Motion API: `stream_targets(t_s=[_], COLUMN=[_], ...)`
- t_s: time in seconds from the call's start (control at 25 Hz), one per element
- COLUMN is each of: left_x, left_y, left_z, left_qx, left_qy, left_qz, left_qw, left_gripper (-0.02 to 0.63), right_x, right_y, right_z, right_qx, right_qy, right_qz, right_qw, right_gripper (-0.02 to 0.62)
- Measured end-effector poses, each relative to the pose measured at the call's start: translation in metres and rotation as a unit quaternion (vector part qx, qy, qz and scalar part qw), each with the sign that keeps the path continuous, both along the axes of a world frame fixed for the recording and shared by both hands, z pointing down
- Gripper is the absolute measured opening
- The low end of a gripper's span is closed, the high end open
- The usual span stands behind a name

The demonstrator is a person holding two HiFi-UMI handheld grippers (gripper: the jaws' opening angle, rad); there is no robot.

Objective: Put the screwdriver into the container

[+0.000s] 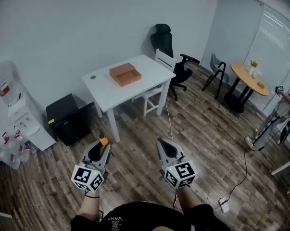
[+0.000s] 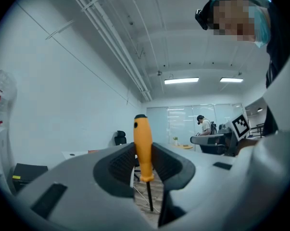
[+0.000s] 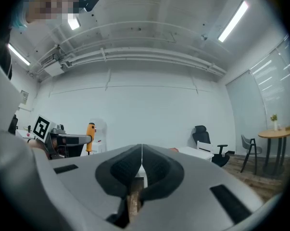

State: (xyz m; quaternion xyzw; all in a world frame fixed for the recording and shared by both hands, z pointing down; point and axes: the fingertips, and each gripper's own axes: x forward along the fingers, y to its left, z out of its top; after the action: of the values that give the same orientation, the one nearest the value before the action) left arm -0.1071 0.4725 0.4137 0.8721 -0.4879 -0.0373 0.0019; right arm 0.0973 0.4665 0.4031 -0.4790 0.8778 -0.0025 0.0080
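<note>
My left gripper is shut on a screwdriver. In the left gripper view the screwdriver stands upright between the jaws, orange handle up and thin dark shaft pointing down. My right gripper is shut with nothing in it; its pads meet. The container, a flat orange-brown box, lies on the white table well ahead of both grippers. Both are held level over the wooden floor, well short of the table. The right gripper view shows the screwdriver off to its left.
A black cabinet stands left of the table, with a water dispenser further left. A white chair and a black office chair are behind the table. At the right are a round wooden table, another person and a floor cable.
</note>
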Motion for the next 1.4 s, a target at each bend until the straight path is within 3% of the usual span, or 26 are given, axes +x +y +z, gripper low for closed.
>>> stream_targets(t_s=[0.24, 0.48, 0.88, 1.4], left_x=[0.013, 0.011, 0.005, -0.023], left_y=[-0.007, -0.032, -0.13, -0.249], left_z=[0.003, 0.009, 0.005, 0.003], left_qx=[0.001, -0.007, -0.01, -0.014], left_qy=[0.006, 0.0, 0.011, 0.003], left_qz=[-0.018, -0.024, -0.015, 0.044], left_qw=[0.9998, 0.9997, 0.9998, 0.9989], left_gripper=[0.109, 0.109, 0.109, 0.109], right_x=[0.022, 0.018, 0.013, -0.027], right_y=[-0.016, -0.044, -0.132, -0.244], right_z=[0.005, 0.011, 0.005, -0.001], right_qx=[-0.002, -0.008, -0.01, -0.015], right_qy=[0.001, 0.003, 0.011, 0.004], right_qz=[-0.016, -0.028, -0.011, 0.028], right_qw=[1.0, 1.0, 1.0, 0.999], right_gripper=[0.012, 0.012, 0.012, 0.012])
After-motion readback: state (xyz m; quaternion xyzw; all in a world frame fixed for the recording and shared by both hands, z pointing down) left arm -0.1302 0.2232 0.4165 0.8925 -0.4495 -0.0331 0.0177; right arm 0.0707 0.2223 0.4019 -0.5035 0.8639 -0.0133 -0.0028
